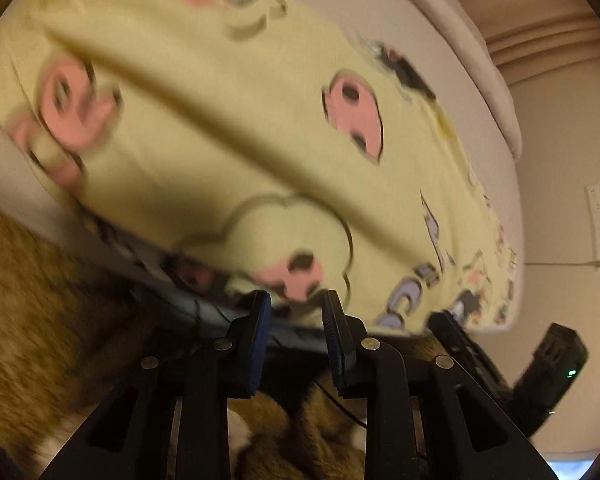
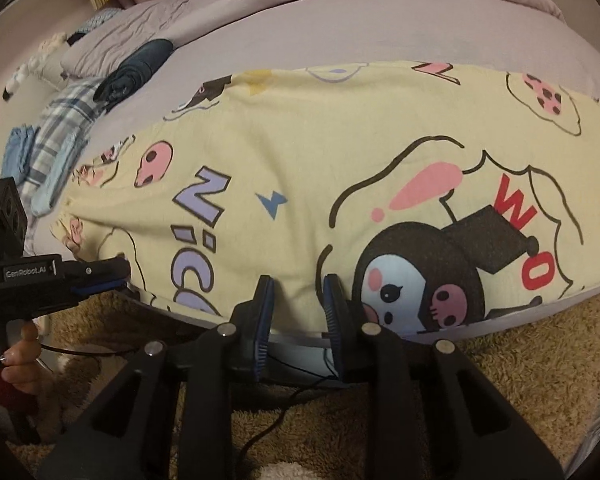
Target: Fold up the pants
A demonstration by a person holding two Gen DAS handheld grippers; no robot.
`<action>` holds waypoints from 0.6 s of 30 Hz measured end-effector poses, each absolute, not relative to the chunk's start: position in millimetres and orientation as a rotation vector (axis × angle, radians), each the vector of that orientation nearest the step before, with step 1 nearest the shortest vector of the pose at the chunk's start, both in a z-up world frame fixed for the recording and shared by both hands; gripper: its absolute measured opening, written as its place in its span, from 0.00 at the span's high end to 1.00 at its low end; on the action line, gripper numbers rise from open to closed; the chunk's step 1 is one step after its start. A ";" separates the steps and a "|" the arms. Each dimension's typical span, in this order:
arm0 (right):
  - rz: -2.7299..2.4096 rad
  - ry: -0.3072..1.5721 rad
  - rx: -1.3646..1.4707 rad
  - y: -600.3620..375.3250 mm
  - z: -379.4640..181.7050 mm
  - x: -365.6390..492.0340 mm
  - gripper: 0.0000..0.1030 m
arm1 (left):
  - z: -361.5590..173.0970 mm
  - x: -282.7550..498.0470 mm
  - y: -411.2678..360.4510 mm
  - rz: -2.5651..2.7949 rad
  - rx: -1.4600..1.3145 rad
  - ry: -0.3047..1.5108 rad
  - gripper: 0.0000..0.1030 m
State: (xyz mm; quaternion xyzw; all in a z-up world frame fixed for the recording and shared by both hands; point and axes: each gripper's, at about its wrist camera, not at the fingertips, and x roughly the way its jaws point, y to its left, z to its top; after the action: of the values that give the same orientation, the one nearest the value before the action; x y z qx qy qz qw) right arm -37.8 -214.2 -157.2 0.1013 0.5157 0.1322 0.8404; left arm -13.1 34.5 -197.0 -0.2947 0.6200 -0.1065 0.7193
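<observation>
The pants (image 2: 300, 168) are pale yellow with cartoon prints and lie spread flat across the bed, reaching its near edge. In the left wrist view the pants (image 1: 228, 132) fill the frame, blurred. My left gripper (image 1: 296, 300) is open, its fingertips at the near edge of the fabric with nothing between them. It also shows in the right wrist view (image 2: 116, 276) at the pants' left end. My right gripper (image 2: 298, 284) is open, its fingertips at the near edge of the pants beside a black-hooded cartoon face. It also shows in the left wrist view (image 1: 460, 336).
The bed (image 2: 340, 28) has a lilac sheet. Folded clothes, a dark roll (image 2: 136, 72) and plaid fabric (image 2: 56, 132), lie at its far left by a pillow (image 2: 112, 40). A brown shaggy rug (image 2: 520, 360) with a black cable (image 2: 268, 428) lies below the bed edge.
</observation>
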 end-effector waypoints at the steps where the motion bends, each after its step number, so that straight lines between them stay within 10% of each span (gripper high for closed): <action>1: 0.279 1.092 0.213 -213.3 -158.1 -37.6 0.75 | -199.8 -13.0 35.1 -0.229 -0.664 1.378 0.75; 18: 0.286 1.106 0.225 -207.3 -162.1 -40.8 0.73 | -193.6 -10.6 51.9 -0.194 -0.835 1.302 0.75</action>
State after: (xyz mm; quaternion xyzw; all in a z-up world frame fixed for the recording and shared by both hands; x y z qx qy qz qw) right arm -40.8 -207.3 -162.1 0.1064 0.5222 0.1352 0.8353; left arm -10.6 51.9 -193.6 -0.3765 0.5871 -0.0873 0.7113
